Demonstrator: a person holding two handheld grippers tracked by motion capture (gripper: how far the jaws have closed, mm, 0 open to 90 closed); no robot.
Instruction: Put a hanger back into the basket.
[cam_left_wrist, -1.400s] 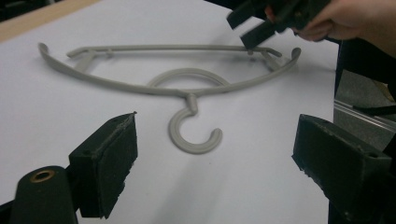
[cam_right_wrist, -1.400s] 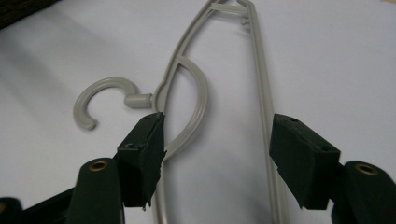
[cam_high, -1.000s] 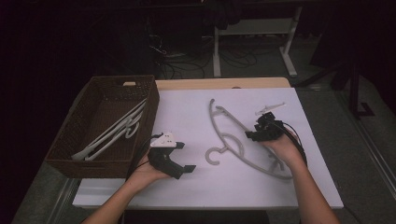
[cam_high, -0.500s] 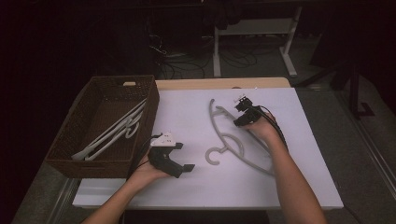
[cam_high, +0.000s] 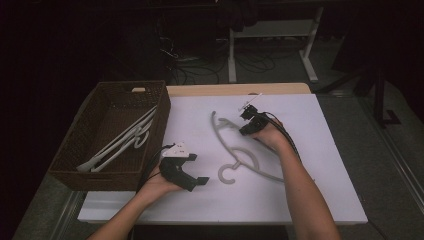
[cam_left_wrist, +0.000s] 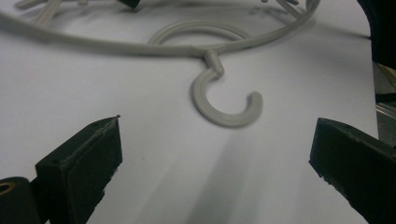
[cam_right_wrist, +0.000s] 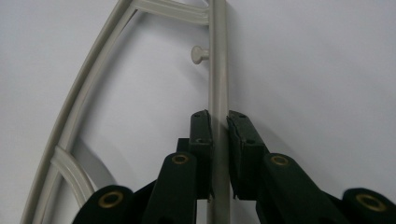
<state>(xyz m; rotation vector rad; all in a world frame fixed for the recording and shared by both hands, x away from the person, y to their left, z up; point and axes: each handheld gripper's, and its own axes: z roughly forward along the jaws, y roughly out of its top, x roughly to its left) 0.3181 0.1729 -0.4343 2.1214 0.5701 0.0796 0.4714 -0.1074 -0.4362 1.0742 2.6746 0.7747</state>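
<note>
Jaws: my right gripper (cam_right_wrist: 218, 122) clamps the grey hanger's (cam_high: 250, 155) straight bar; my left gripper (cam_left_wrist: 219, 154) gapes near its hook. Light, stiff, slick plastic, I judge.

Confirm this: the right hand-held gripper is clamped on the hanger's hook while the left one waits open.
Not the hook. The right hand-held gripper is clamped on the hanger's straight bar, per the right gripper view. The hook lies free before the open left hand-held gripper.
</note>
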